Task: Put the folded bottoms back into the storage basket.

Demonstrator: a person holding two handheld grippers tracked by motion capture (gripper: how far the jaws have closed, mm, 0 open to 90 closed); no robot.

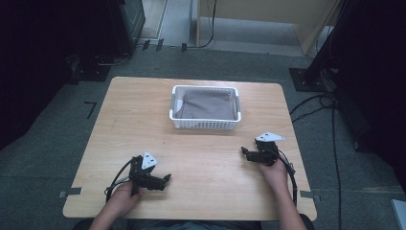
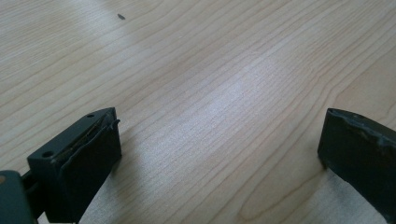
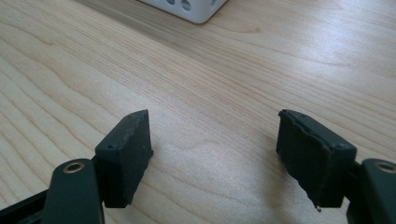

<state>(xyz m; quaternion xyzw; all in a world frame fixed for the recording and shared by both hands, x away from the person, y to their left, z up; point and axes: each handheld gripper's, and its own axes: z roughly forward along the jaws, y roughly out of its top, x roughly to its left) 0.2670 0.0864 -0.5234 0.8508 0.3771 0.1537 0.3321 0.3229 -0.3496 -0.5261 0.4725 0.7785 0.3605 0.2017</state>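
Wooden worktop (image 1: 201, 158) is carrying a white perforated plastic basket (image 1: 205, 123) at 12 o'clock; both claws, left (image 1: 167, 178) and right (image 1: 243, 151), are sitting released, so I'd be approaching level.

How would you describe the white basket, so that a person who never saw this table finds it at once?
Start from the light wooden table and look along its far edge, away from the person's hands. Near the middle of that edge stands the white rectangular plastic basket, its low walls pierced by rows of small holes. It holds a folded grey-brown cloth, and it is the table's one container.
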